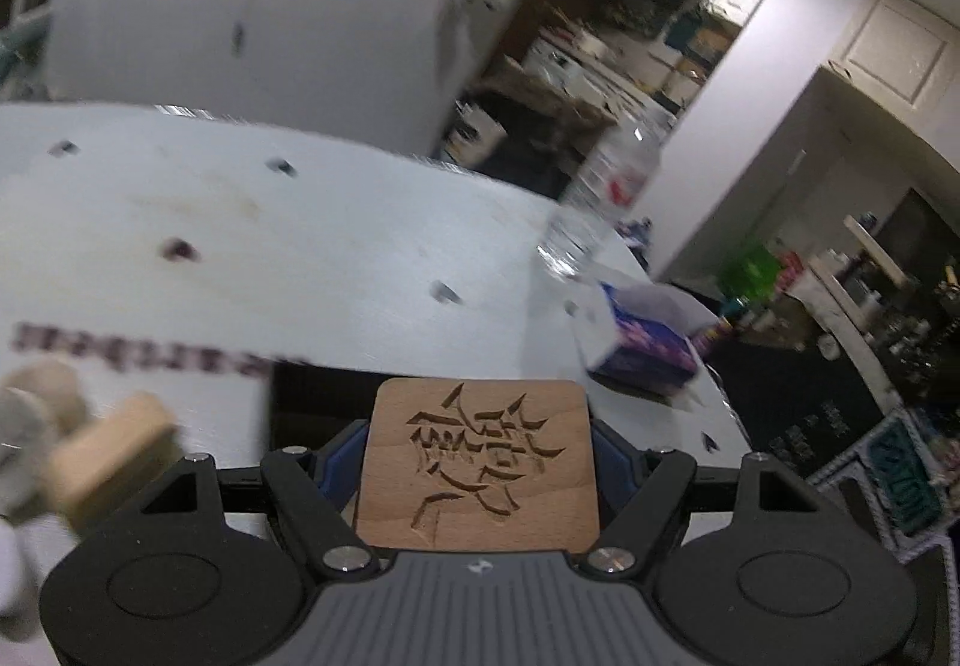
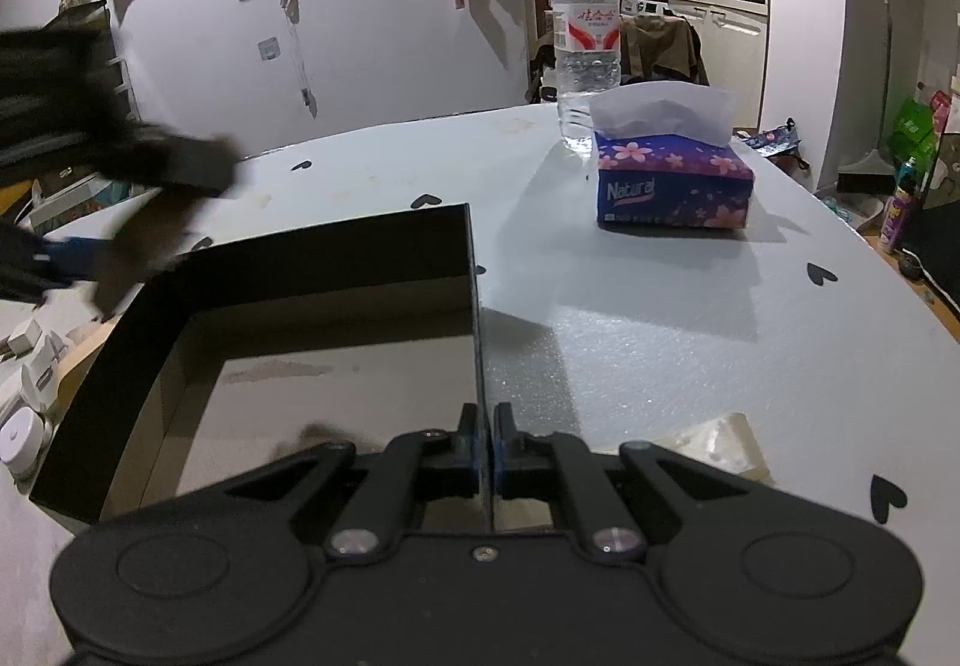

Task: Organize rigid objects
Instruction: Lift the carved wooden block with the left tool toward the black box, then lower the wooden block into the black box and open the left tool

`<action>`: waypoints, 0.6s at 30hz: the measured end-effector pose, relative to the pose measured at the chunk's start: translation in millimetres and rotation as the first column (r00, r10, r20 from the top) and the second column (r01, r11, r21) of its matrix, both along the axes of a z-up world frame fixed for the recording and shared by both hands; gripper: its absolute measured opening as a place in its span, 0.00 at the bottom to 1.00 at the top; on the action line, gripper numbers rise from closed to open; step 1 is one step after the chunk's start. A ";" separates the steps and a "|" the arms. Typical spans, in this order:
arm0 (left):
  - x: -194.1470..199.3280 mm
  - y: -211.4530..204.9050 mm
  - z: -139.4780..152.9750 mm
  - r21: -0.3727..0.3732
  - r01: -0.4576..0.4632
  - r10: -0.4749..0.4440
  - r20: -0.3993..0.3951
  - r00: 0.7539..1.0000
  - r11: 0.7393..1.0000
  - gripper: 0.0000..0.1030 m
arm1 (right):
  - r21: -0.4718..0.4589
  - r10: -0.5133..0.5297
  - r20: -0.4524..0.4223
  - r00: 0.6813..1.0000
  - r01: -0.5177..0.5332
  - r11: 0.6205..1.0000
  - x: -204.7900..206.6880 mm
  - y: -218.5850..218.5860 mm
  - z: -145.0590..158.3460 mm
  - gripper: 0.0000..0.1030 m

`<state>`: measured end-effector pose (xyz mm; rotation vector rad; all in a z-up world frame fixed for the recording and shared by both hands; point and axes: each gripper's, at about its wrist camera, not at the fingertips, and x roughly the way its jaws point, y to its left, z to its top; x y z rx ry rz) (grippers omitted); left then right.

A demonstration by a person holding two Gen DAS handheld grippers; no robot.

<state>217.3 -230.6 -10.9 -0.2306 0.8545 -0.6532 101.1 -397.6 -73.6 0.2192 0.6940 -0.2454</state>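
Note:
My left gripper point(image 1: 480, 465) is shut on a square wooden coaster point(image 1: 480, 462) with a carved pattern, its blue pads pressing both side edges. It holds the coaster above the white table point(image 1: 336, 246), and the view is blurred by motion. My right gripper point(image 2: 483, 441) is shut on the thin right wall of an open black box point(image 2: 288, 252) with a bare cardboard floor. In the right wrist view the left gripper point(image 2: 132, 222) appears as a dark blur at the left, above the box's far left corner.
A clear water bottle point(image 2: 585, 48) and a purple tissue box point(image 2: 672, 186) stand at the table's far right. A pale translucent piece point(image 2: 720, 444) lies to the right of my right gripper. Wooden blocks point(image 1: 108, 444) and small white items point(image 2: 24, 426) sit left of the box.

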 end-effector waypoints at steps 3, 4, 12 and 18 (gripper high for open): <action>8.5 -23.4 -16.0 -0.002 0.023 -0.023 -0.073 0.997 1.000 0.74 | -0.004 0.008 -0.005 1.000 -0.008 1.000 0.9 -0.1 0.1 0.04; 12.1 -30.5 -22.9 0.002 0.026 -0.025 -0.099 0.995 1.000 0.74 | -0.007 0.011 -0.008 1.000 -0.011 1.000 1.4 0.1 0.3 0.04; 35.6 -72.2 -65.1 0.039 -0.016 0.023 -0.192 0.981 0.999 0.74 | 0.000 0.030 -0.014 0.999 -0.030 1.000 2.2 0.5 0.5 0.05; 42.8 -72.3 -77.2 0.020 -0.079 0.082 -0.206 0.975 0.997 0.82 | 0.009 0.042 -0.011 0.999 -0.042 0.999 2.6 -2.4 -0.1 0.06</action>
